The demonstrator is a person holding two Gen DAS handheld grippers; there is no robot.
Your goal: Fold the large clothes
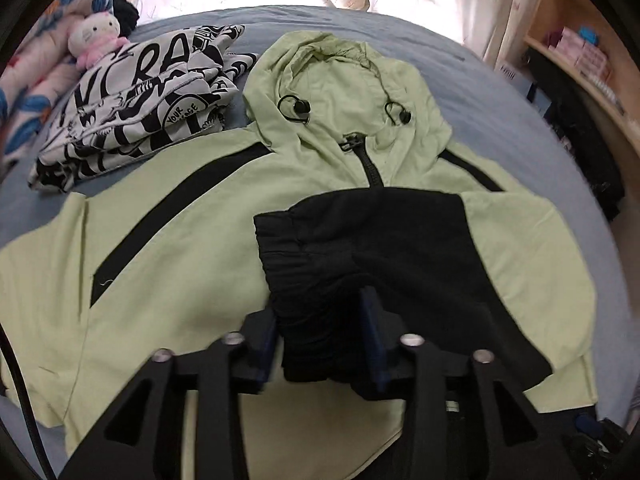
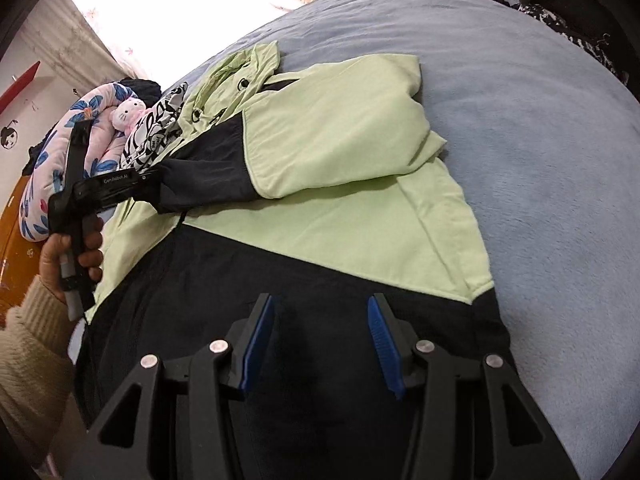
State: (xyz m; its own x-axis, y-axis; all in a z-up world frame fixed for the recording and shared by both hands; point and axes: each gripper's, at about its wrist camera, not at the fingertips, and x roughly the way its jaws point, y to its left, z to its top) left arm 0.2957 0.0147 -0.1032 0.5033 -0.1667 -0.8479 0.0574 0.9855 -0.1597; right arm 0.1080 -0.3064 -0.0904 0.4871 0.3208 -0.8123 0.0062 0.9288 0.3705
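I see the green hoodie (image 1: 168, 248) spread flat on the bed (image 2: 540, 128). Its black sleeve cuff (image 1: 320, 320) lies between my left tool's (image 1: 322, 344) parted jaws. My right tool (image 2: 320, 344) stands half-open, empty, over the hoodie's black hem.

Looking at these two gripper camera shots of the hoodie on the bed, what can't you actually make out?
- Left wrist view: the black sleeve cuff lies between the left gripper fingers; contact unclear.
- Left wrist view: hoodie hem, hidden by the gripper body.
- Right wrist view: fabric beneath the right gripper, too dark.
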